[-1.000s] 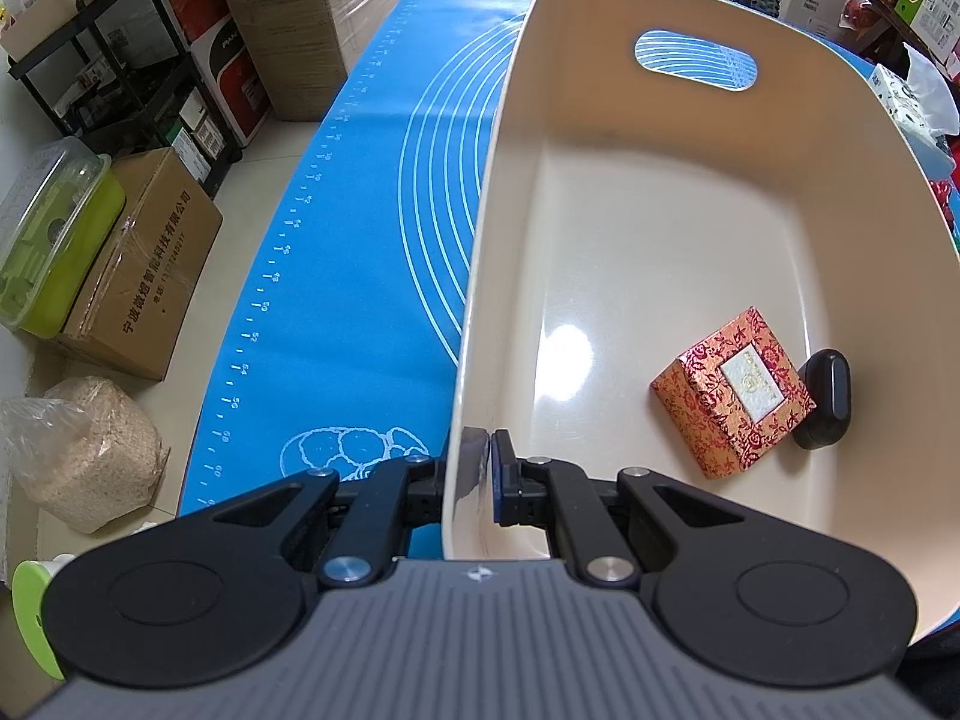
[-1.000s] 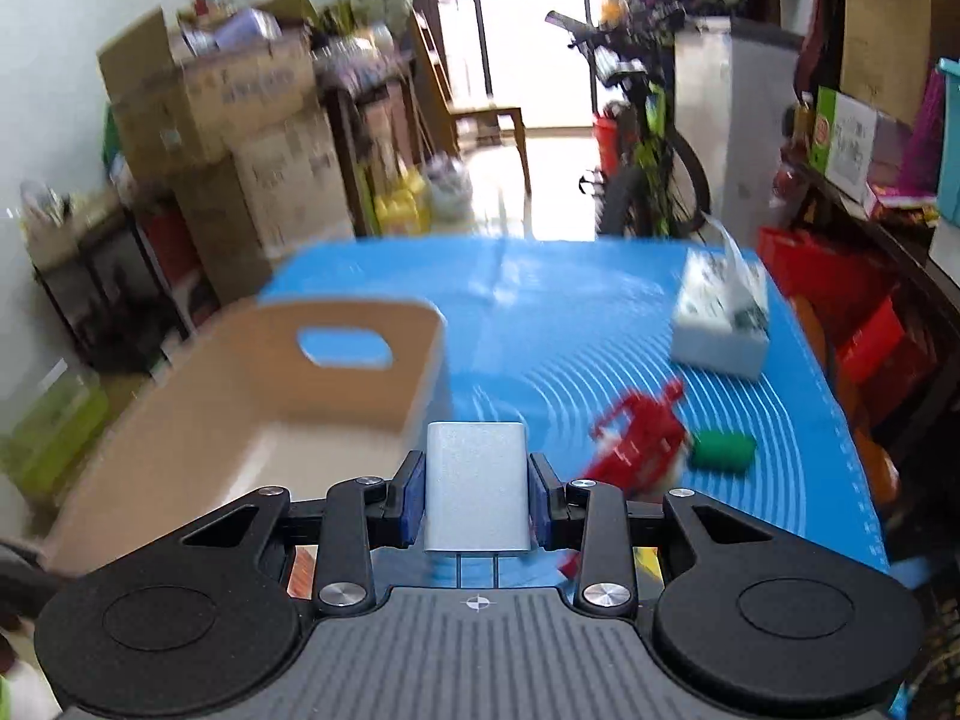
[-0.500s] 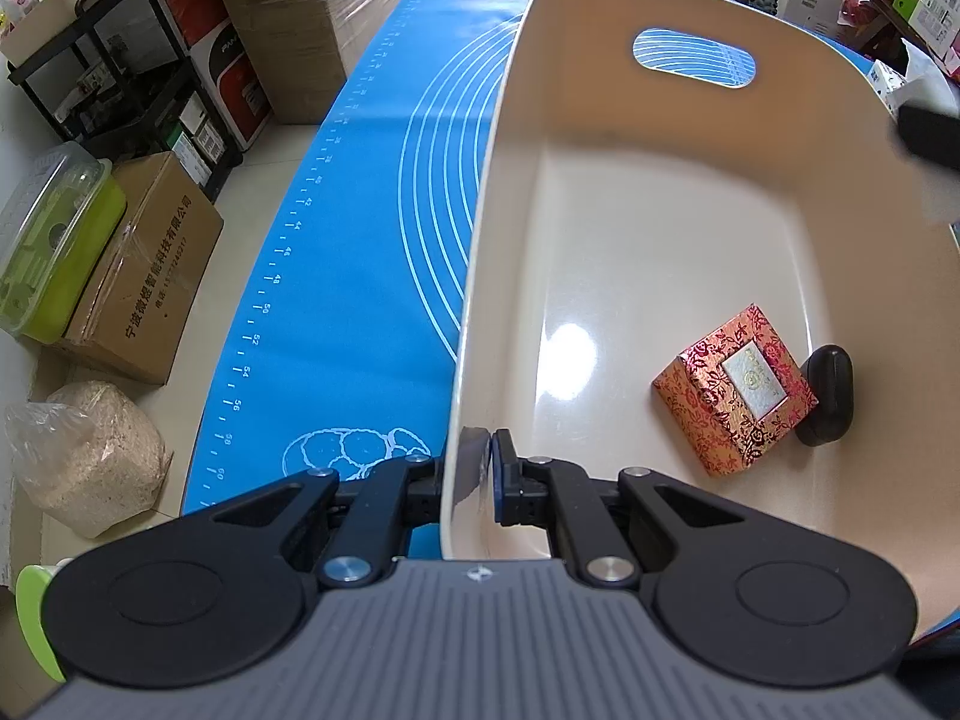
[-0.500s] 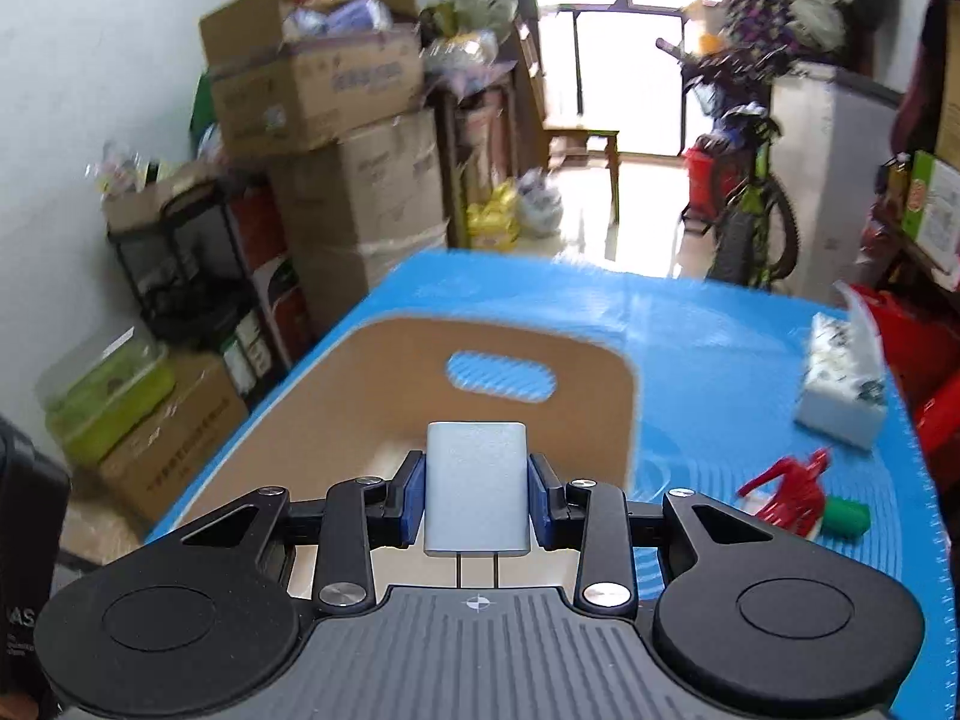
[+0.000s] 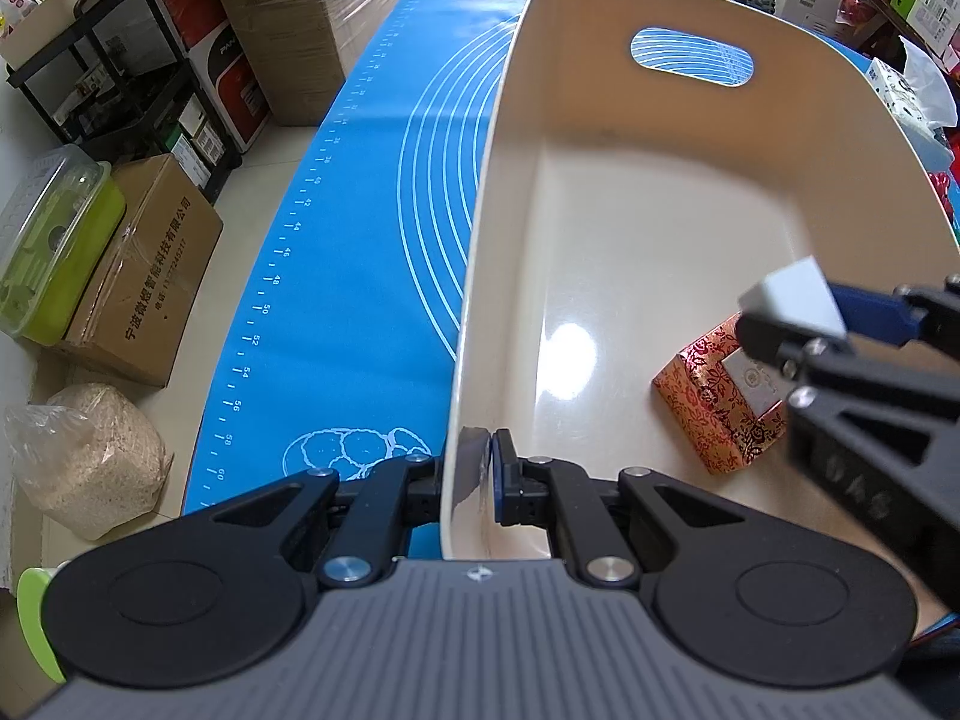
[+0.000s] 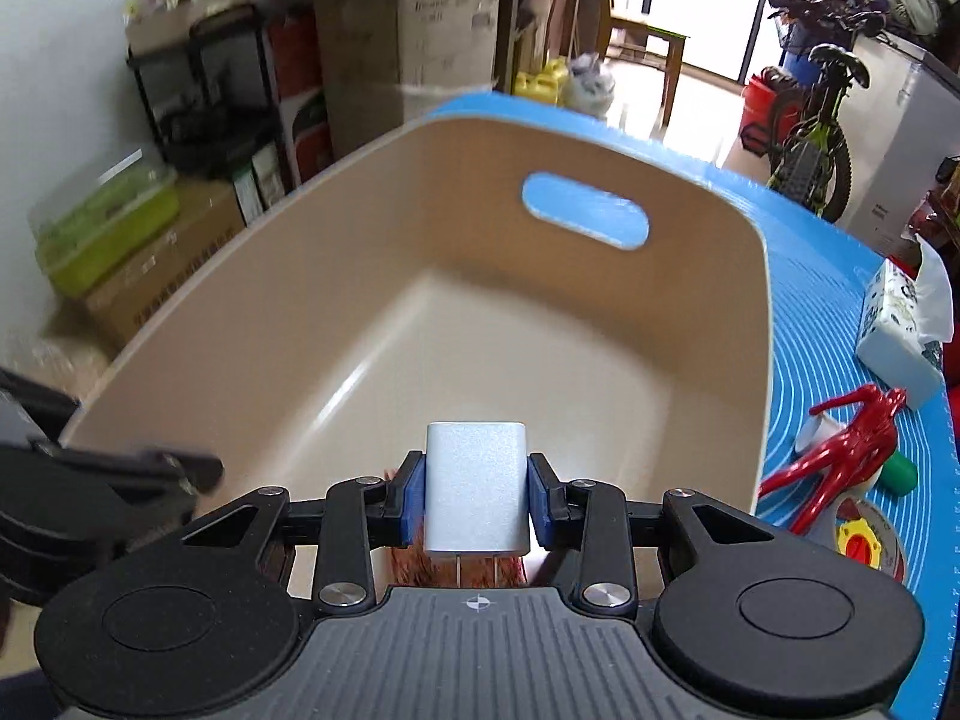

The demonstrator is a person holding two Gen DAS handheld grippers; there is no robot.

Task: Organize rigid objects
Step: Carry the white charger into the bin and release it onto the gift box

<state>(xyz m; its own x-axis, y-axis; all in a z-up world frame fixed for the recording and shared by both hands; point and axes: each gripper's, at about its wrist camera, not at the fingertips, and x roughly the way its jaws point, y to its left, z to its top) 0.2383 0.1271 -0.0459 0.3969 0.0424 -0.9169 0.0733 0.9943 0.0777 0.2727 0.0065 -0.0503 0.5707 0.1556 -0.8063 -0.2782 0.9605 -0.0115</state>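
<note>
Presently: left gripper [image 5: 483, 468] clamped tight on near rim of cream bin [image 5: 480, 276], one pad outside the wall, one inside. Bin resting on blue mat [image 5: 372, 228], handle cut-out in far wall.

Right gripper [image 6: 477, 495] pinching a silver-white charger block [image 6: 476, 489] between blue pads, fingers narrow, both sides of block in contact. Two metal prongs visible below block, pointing back toward the camera. Seen from left wrist view: same block [image 5: 795, 297] held above bin interior, near right wall, just over red patterned box [image 5: 714, 405] lying on bin floor (box partly hidden by gripper linkage; whether block touches box, cannot tell; looks apart).

Outside bin, on mat to the right: red figurine [image 6: 840, 450], green cap-like object [image 6: 900, 473], tissue box [image 6: 900, 324]. Off the table, to the left on floor: cardboard carton [image 5: 150, 276], green lidded container [image 5: 54, 246], bag of granules [image 5: 90, 456].
</note>
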